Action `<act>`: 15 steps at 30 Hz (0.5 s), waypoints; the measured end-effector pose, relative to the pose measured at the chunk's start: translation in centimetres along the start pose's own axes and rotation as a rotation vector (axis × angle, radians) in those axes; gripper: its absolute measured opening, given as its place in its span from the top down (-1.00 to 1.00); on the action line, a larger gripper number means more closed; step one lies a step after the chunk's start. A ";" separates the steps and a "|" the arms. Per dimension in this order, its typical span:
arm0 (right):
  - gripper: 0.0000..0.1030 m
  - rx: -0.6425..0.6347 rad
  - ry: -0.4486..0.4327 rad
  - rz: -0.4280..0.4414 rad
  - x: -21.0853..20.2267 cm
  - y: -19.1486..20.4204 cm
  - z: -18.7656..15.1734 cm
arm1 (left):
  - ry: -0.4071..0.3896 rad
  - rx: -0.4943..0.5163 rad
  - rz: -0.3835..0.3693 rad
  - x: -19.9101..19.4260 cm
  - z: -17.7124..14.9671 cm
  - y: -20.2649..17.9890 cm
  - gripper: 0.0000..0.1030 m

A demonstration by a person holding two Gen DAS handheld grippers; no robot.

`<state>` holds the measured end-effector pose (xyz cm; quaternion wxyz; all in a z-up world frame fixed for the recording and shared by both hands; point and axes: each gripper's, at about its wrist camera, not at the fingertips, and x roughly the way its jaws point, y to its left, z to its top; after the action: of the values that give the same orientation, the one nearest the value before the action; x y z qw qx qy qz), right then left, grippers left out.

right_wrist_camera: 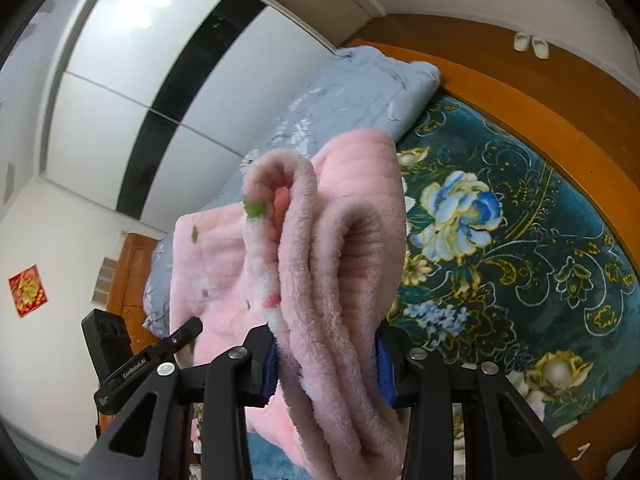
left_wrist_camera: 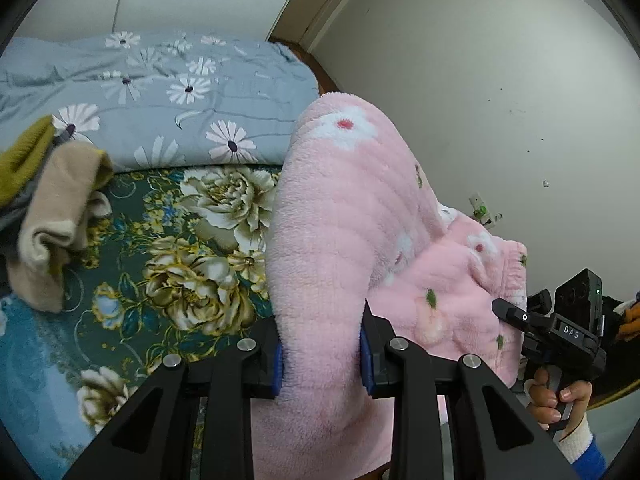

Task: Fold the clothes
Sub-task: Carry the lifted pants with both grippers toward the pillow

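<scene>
Left gripper [left_wrist_camera: 322, 364] blue pads clamped on a thick roll of pink fleece garment [left_wrist_camera: 340, 248]; right gripper [right_wrist_camera: 326, 364] pinching bunched fleece folds [right_wrist_camera: 340, 264]. Fabric is fluffy and ribbed, slung between both above the bed. Floral teal blanket [left_wrist_camera: 160, 240] at 9 o'clock, grey daisy quilt [left_wrist_camera: 160, 88] at 11, beige sock pile [left_wrist_camera: 52, 208] far left.

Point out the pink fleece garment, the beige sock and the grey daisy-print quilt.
pink fleece garment [left_wrist_camera: 344, 216], left wrist view, on the raised fold above the pads.
beige sock [left_wrist_camera: 56, 216], left wrist view, on its middle.
grey daisy-print quilt [left_wrist_camera: 160, 92], left wrist view, on its top surface.
</scene>
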<state>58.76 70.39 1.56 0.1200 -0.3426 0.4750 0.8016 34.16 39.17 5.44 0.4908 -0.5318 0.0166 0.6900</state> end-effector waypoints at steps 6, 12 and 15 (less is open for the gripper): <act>0.20 0.057 0.076 -0.068 6.0 -2.5 3.9 | 0.076 -0.032 -0.004 6.1 2.6 3.1 0.42; 0.21 0.071 0.125 -0.134 10.8 -4.9 6.6 | 0.160 -0.075 -0.005 12.2 4.6 5.5 0.42; 0.20 0.084 0.160 -0.180 13.5 -6.4 7.7 | 0.192 -0.091 0.008 14.6 5.1 6.5 0.42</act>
<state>48.81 78.41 -9.30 0.1675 -0.4412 0.4835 0.7372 26.72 48.24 -6.53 0.4594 -0.6172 0.0341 0.6378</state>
